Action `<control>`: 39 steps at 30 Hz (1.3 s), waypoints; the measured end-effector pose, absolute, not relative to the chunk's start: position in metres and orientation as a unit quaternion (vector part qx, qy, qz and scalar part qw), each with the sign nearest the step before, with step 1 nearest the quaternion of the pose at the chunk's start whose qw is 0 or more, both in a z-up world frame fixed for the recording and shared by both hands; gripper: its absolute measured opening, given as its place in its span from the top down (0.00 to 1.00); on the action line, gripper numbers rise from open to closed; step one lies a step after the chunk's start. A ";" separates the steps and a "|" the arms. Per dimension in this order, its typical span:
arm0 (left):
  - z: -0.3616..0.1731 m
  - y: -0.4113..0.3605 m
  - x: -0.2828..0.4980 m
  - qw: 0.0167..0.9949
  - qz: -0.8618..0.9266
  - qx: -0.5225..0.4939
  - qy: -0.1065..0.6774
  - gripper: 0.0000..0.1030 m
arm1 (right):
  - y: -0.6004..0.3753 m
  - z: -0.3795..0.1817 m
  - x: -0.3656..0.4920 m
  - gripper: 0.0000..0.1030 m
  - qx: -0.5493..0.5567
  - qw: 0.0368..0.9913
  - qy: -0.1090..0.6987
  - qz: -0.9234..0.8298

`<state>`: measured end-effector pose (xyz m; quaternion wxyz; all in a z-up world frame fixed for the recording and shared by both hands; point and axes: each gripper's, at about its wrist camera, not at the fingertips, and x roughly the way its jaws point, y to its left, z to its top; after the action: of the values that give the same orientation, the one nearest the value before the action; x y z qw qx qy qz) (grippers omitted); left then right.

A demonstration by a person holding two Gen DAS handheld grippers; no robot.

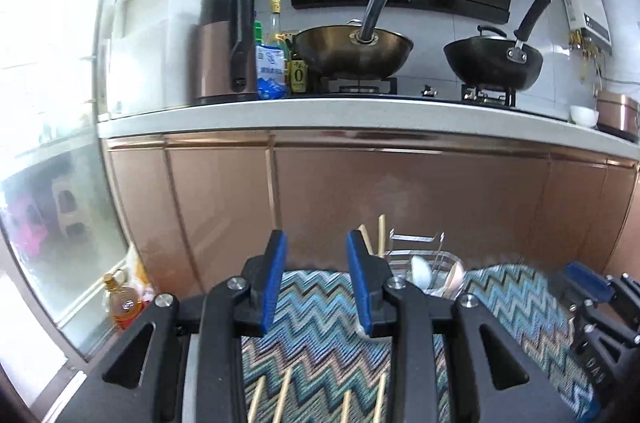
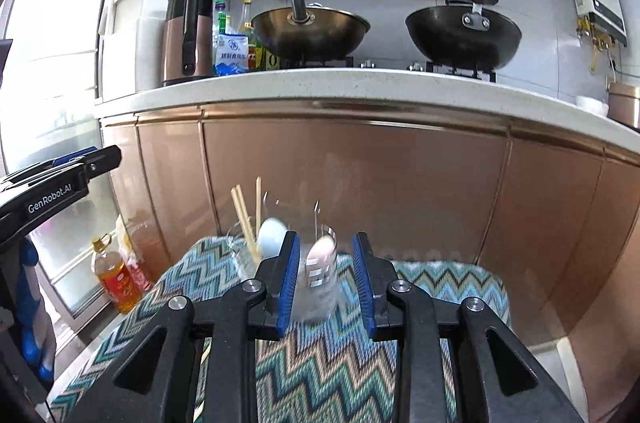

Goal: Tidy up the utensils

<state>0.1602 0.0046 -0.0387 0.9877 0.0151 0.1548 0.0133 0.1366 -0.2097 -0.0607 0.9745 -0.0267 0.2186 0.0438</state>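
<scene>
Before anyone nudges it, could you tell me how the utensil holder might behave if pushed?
The holder looks like thin metal, so probably light. Chopsticks and spoons stand tall in it, so it may tip. The woven cloth could drag it.

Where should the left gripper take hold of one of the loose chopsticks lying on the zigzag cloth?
Grip a loose chopstick near the middle of its thin shaft, coming from above with the fingers across it. They lie flat on the zigzag cloth, side by side with gaps between, just under the open left gripper, so a top-down pinch probably fits best.
</scene>
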 end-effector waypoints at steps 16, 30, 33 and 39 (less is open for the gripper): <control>-0.070 0.083 0.107 0.976 0.065 0.001 0.207 0.66 | -0.173 -0.069 0.069 0.73 -0.115 0.962 0.248 -0.029; -0.039 0.009 0.134 0.979 0.071 0.063 0.179 0.66 | -0.094 -0.084 0.017 0.66 -0.202 0.935 0.276 0.100; -0.037 -0.007 0.138 0.980 0.067 0.071 0.174 0.66 | -0.086 -0.088 0.012 0.65 -0.212 0.930 0.280 0.114; -0.037 -0.022 0.146 0.981 0.060 0.076 0.171 0.66 | -0.077 -0.093 0.012 0.64 -0.220 0.924 0.286 0.128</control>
<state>0.1456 -0.0224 -0.0370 0.9806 0.0758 0.1706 0.0604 0.0121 -0.0769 -0.0932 0.9237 -0.2203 0.2862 0.1277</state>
